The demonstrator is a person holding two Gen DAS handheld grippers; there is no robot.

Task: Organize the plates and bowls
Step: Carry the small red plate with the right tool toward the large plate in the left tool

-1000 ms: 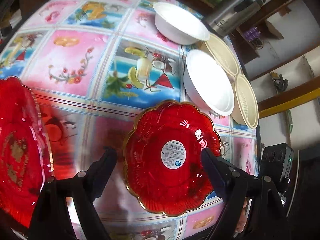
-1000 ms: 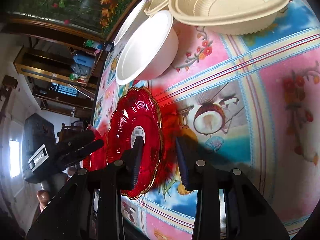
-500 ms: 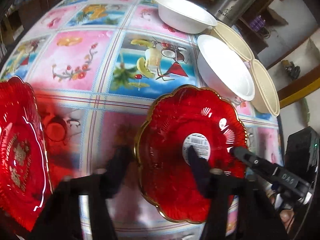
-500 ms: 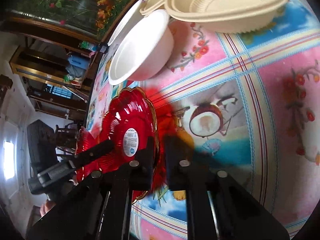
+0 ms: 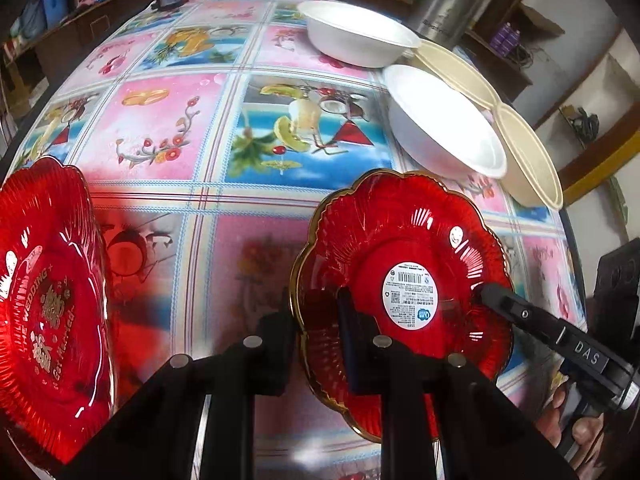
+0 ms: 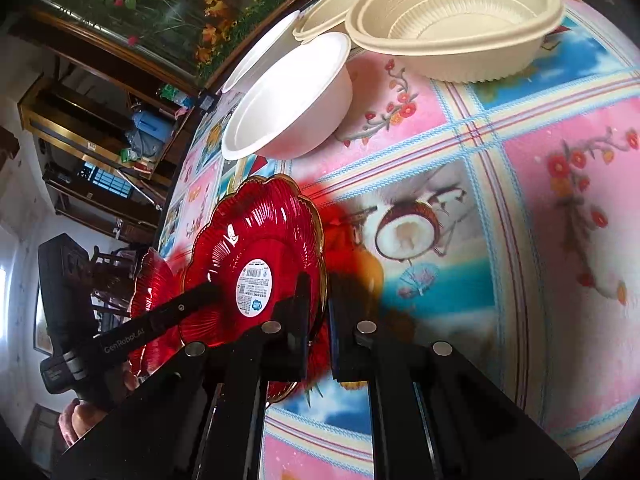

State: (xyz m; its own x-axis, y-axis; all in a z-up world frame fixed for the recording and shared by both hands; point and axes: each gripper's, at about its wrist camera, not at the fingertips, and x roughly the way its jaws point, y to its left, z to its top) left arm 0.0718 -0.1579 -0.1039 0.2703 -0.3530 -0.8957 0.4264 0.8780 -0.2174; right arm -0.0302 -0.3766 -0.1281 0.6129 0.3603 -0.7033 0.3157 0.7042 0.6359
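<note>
Bright, even daylight; sharp focus mid-frame. Heavy fisheye bending and dark vignetting at edges. Glare flecks on the red plate (image 5: 404, 280), which casts red tint on the tablecloth (image 5: 180, 120).

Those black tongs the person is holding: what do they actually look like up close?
Both are matte black. Each left gripper and right gripper has two flat, blocky fingers on angular arms studded with round silver pins. White lettering runs along the sides: "DAS" on the right one, "GenRobot.AI" on the left. No sleeves or cables show.

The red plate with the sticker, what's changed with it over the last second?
Both grippers closed on the red plate: the left gripper has just been closing on its near rim, and the right gripper shut on the opposite rim. The white bowls and second red plate stayed put.
</note>
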